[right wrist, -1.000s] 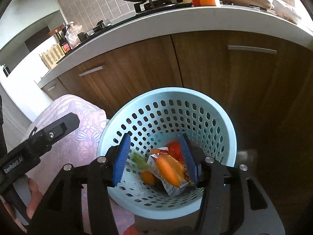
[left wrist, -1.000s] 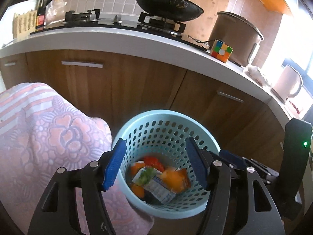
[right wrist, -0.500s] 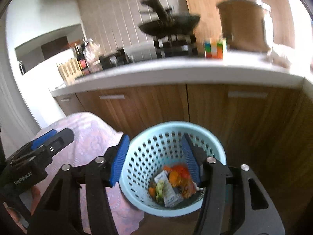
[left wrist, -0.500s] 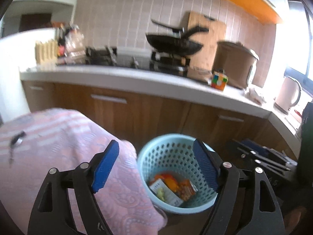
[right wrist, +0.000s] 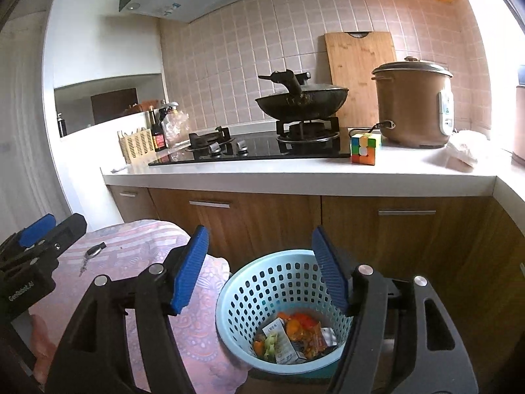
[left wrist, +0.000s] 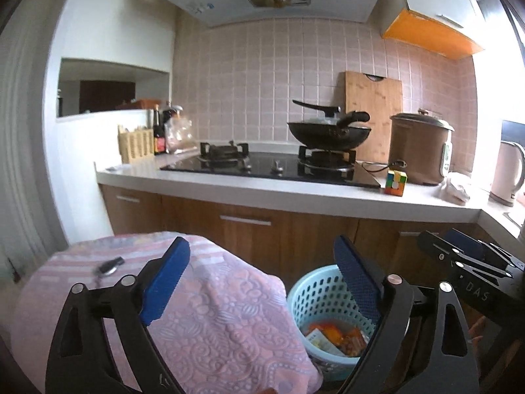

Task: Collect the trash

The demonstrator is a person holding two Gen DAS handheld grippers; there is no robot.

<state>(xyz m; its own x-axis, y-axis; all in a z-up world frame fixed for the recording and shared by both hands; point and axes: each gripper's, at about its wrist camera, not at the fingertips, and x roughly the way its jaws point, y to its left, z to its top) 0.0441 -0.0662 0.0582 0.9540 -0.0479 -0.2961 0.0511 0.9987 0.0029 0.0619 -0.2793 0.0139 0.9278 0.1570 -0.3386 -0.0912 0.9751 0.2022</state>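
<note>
The left gripper has its blue pads spread wide with nothing between them; the right gripper stands the same way, jaws far apart and empty. Both are held level, facing the kitchen counter from above floor height.

Below and ahead of the right gripper's right pad sits the light blue perforated basket, upright on the floor. Inside it lies the trash: orange wrappers, a green scrap and a white carton with print too small to read. In the left wrist view the same basket shows just beneath the right pad, partly covered by it.

Under the left gripper spreads a pink patterned cloth over a rounded surface, its edge touching or overlapping the basket's rim. A small dark key-like object rests on the cloth, left of the left pad.

The left gripper's body, seen from the right wrist, carries white lettering, roughly "GenRobot.AI"; the right gripper's body, seen from the left wrist, shows "DAS".

Ahead, wooden cabinet doors stand close behind the basket. On the counter: a colour cube, a wok and a brown cooker.
</note>
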